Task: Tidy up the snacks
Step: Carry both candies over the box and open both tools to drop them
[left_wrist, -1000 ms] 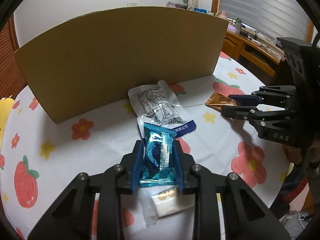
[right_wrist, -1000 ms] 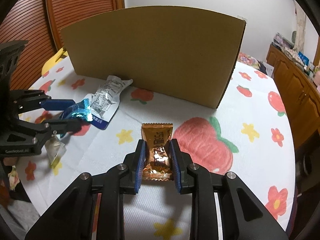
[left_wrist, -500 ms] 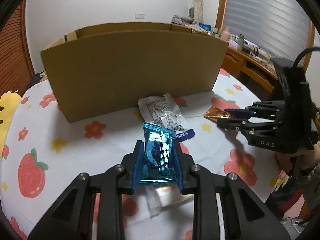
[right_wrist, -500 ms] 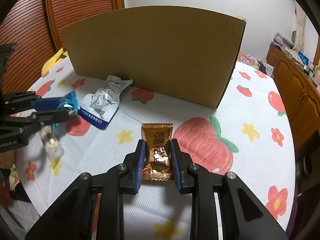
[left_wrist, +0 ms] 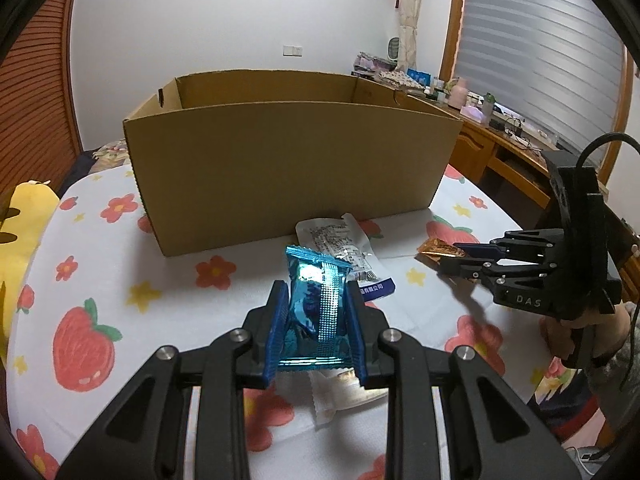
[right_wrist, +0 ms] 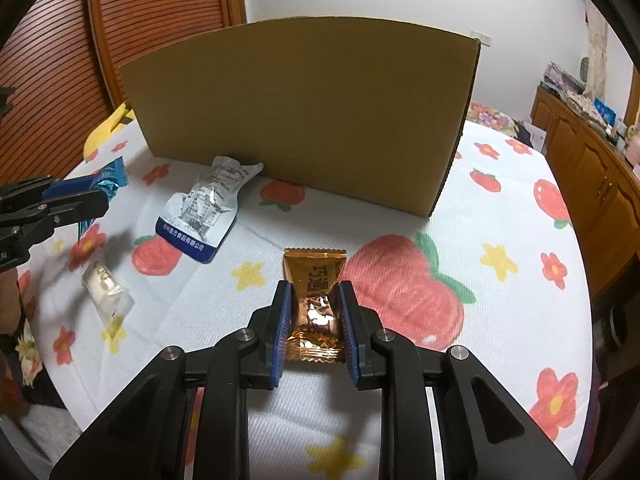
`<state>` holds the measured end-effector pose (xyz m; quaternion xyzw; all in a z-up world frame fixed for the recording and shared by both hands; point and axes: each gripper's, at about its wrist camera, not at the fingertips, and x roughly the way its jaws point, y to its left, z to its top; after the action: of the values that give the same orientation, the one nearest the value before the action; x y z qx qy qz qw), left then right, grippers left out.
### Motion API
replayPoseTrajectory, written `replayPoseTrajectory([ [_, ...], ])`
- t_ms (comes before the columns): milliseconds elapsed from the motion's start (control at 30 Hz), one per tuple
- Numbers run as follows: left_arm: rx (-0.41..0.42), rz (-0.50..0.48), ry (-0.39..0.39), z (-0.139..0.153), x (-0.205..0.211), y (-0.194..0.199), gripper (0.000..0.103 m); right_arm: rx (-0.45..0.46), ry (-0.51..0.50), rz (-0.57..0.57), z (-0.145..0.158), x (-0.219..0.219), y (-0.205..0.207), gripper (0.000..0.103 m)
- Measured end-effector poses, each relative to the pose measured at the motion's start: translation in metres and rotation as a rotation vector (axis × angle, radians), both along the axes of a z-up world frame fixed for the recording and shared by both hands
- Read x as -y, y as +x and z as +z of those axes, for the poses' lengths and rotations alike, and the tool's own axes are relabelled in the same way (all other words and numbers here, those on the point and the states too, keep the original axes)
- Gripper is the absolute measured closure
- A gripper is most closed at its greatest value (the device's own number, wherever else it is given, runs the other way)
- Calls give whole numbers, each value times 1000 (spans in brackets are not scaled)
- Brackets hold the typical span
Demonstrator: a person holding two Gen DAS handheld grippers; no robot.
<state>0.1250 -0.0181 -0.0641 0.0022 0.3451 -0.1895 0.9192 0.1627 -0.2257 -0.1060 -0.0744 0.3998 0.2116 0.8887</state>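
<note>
My left gripper is shut on a shiny blue snack packet, held upright above the table. From the right wrist view it hangs at the far left, with the blue packet sticking out of its tips. My right gripper is shut on an orange-gold snack packet that lies on the tablecloth. The left wrist view shows this gripper low at the right, on the orange packet. An open cardboard box stands behind both; its inside is hidden.
A white-and-blue pouch lies in front of the box. A small clear-wrapped white snack lies near the table's left edge. A yellow plush lies at the left; a cluttered wooden desk stands to the right.
My left gripper has risen with the blue packet, so the box's open top now shows. The right gripper has stayed put on the orange packet.
</note>
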Motion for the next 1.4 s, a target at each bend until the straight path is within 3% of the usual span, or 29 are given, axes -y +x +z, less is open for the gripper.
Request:
replayPoseTrajectory([
  [433,63,33,3,15,-7,-7,77,84,53,-30,10,12,-11,82],
  [833,124,47,-11,42,-14,-10,77,131,35,-67,18,13,-18,82],
  [1400,195,76,-48,88,-39,-2,77,298,87,-37,122,20,-29,82],
])
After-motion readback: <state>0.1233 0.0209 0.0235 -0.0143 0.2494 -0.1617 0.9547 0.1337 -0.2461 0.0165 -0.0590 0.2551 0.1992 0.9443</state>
